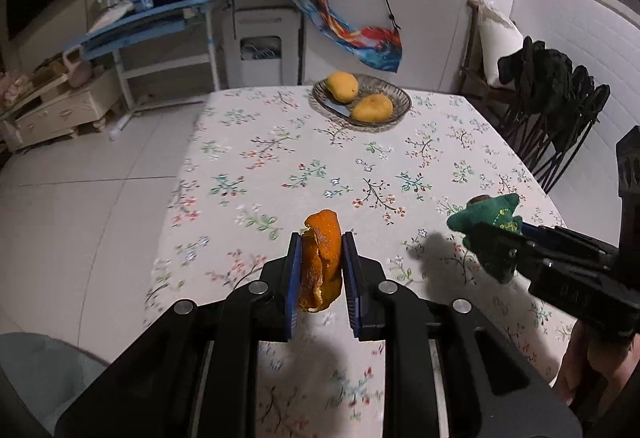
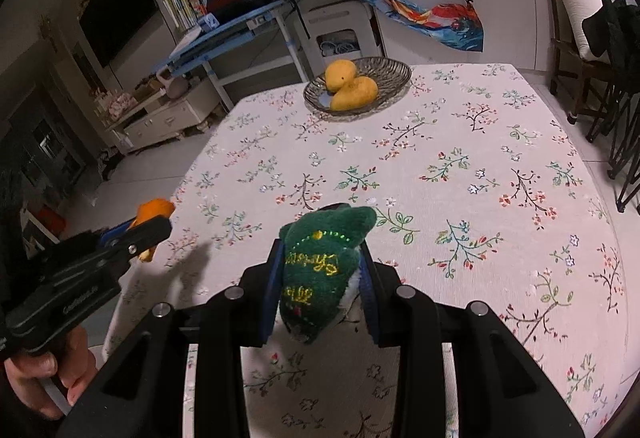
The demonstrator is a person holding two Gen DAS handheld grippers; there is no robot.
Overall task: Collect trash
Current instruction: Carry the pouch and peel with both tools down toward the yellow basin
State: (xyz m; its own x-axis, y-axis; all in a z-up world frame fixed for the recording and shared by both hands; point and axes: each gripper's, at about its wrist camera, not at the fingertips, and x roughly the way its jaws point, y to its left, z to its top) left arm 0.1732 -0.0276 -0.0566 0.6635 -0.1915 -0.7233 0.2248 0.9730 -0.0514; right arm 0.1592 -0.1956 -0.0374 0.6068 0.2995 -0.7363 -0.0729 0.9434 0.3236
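Note:
My left gripper [image 1: 320, 242] is shut on a curled orange peel [image 1: 322, 258] and holds it above the near left part of the floral tablecloth [image 1: 320, 166]. It also shows at the left of the right wrist view [image 2: 154, 226], with the peel [image 2: 154, 210] sticking out. My right gripper [image 2: 322, 250] is shut on a green plush toy [image 2: 320, 270] with gold embroidered writing, held above the table's near edge. The toy also shows at the right of the left wrist view [image 1: 486, 226].
A glass dish [image 1: 396, 94] with two yellow mangoes [image 1: 342, 86] stands at the table's far side. Black folding chairs [image 1: 560, 110] stand to the right. A blue desk [image 1: 160, 26] with books and a bag stands at the back left. Tiled floor lies to the left.

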